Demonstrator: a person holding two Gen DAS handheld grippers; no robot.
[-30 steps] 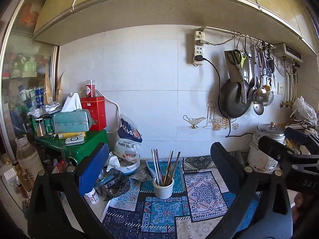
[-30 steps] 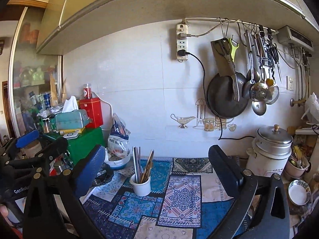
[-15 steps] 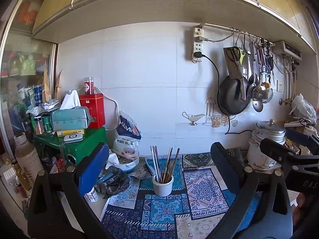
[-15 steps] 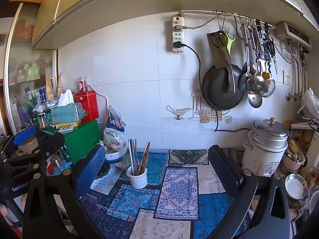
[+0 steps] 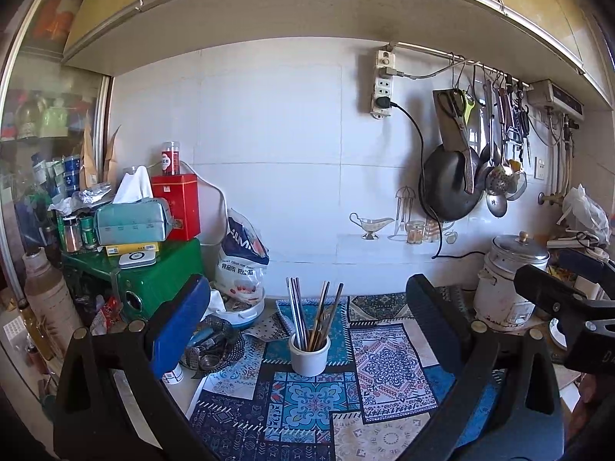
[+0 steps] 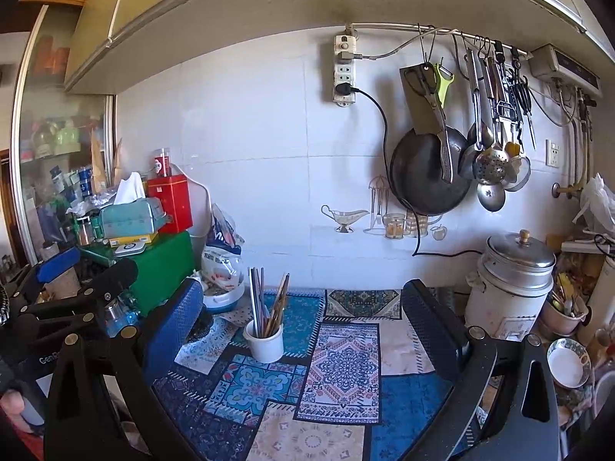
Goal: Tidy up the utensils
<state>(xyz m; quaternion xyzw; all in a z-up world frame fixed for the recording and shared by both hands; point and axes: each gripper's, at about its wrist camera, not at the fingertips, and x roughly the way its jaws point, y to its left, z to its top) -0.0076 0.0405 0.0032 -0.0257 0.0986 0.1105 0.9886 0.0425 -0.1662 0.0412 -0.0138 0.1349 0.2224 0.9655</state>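
- White ceramic cup [image 5: 309, 354] standing upright on the patterned mat [image 5: 315, 399], on a turquoise patch of it; plain, round, unmarked
- Filled with chopsticks [image 5: 312, 317] bunched upright and fanning slightly; pale metal ones on the cup's left side, brown wooden ones leaning right; tips rising well above the rim
- Seen centred in the left wrist view, between the two fingers and beyond them; left of centre in the right wrist view [image 6: 265, 340]
- Left gripper [image 5: 307, 326] spread wide and holding nothing; blue pad [image 5: 180, 322] on one finger, dark pad on the other; not touching the cup
- Right gripper [image 6: 303, 330] likewise spread wide and empty; cup nearer its blue-padded finger [image 6: 175, 326]; apart from the cup
- Left of the cup: mesh basket [image 5: 213, 347] of small metal bits, white bag [image 5: 240, 265] with blue print, green box [image 5: 165, 276] bearing a tissue box [image 5: 132, 223] and a red tin [image 5: 177, 207]
- Right of the cup: white cooker [image 5: 509, 288] with a metal lid, standing against the tiled wall
- Above and right of the cup: black pan [image 5: 449, 184], scissors, ladles and a skimmer [image 5: 497, 182] hanging from a wall rail; power strip [image 5: 384, 84] with one black plug in it
- Far right of the cup in the right wrist view: small patterned bowl [image 6: 569, 361] and a pot of mixed utensils [image 6: 565, 307]
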